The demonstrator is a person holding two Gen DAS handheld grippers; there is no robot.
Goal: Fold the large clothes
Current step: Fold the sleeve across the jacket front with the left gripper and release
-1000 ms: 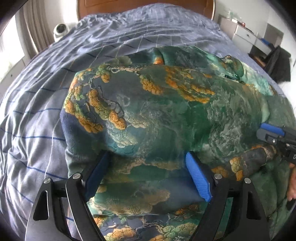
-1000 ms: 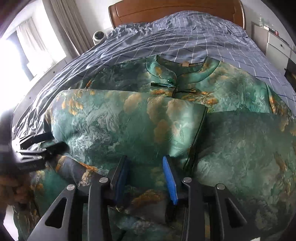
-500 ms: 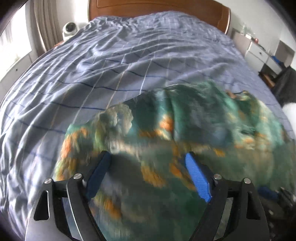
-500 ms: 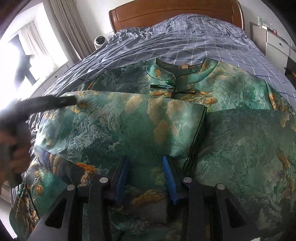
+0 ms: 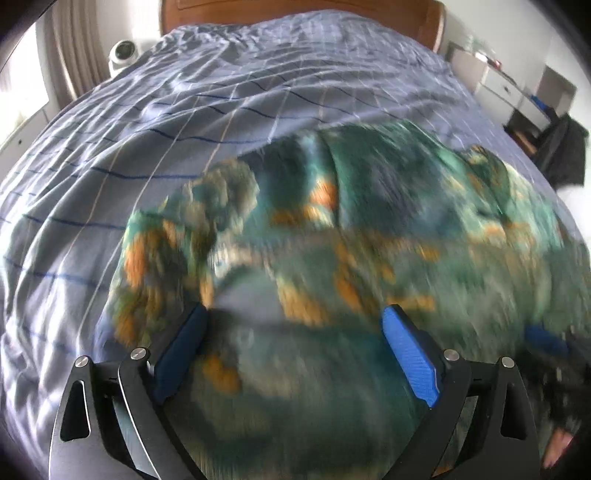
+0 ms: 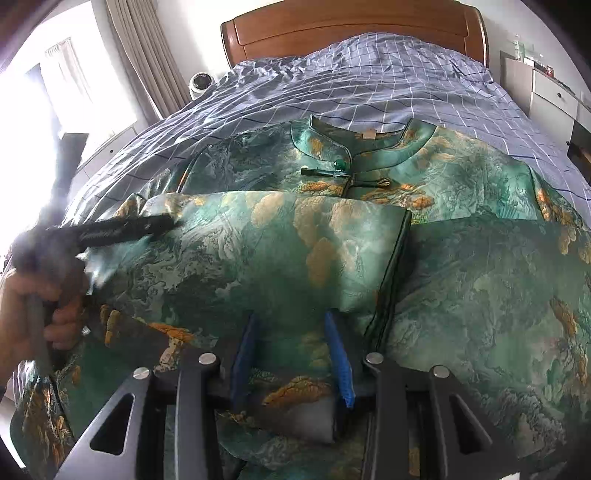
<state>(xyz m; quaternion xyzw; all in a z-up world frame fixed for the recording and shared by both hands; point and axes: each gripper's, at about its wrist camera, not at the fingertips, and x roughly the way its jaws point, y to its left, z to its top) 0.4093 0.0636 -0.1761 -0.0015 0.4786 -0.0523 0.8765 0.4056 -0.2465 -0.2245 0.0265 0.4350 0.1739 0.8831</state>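
A large green silk garment (image 6: 280, 254) with orange and gold landscape print lies on the bed, collar (image 6: 354, 147) toward the headboard, its left part folded over the middle. My right gripper (image 6: 291, 347) is shut on a bunched fold of the garment near its lower edge. My left gripper (image 5: 295, 332) is open, its blue pads wide apart above the garment's left side (image 5: 332, 258), which is blurred by motion. The left gripper also shows in the right wrist view (image 6: 122, 230), held in a hand over the garment's left edge.
The bed has a blue checked cover (image 6: 369, 85) and a wooden headboard (image 6: 351, 26). A small white device (image 6: 201, 83) stands at the far left by the curtain (image 6: 140, 55). White drawers (image 6: 546, 92) stand at the right. A dark object (image 5: 565, 151) sits by the bed's right side.
My left gripper has lifted away from the garment's lower left and swung forward over its left side, still open. My right gripper has stayed in place, shut on the fold.
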